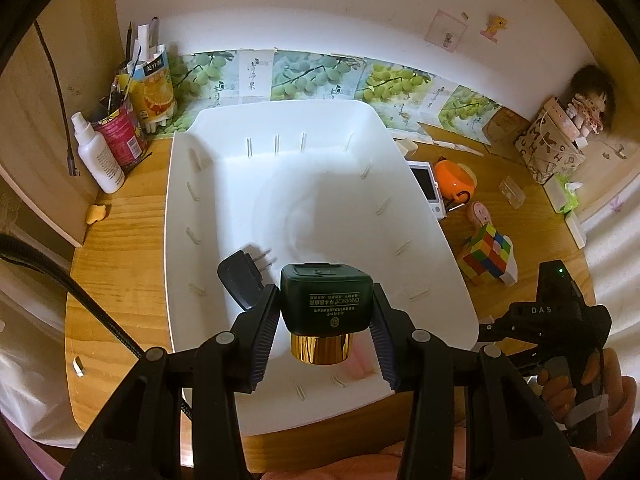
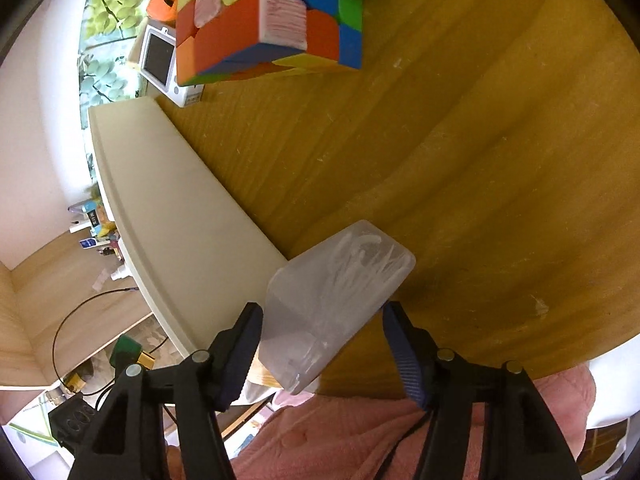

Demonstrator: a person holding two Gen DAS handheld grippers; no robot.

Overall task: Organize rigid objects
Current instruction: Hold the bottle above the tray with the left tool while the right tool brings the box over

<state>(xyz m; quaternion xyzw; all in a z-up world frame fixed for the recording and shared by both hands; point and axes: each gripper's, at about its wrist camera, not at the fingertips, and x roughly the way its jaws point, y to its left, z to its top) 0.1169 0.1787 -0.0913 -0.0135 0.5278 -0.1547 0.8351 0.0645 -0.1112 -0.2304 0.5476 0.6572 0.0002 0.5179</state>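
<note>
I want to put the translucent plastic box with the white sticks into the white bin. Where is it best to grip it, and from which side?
Grip the translucent box across its two long flat sides, near its middle, coming from its near short end, as the right tool already straddles it. Those faces are parallel and narrower than the open jaws. The white bin lies close on one side, so I would keep the tool aligned along the box.
</note>
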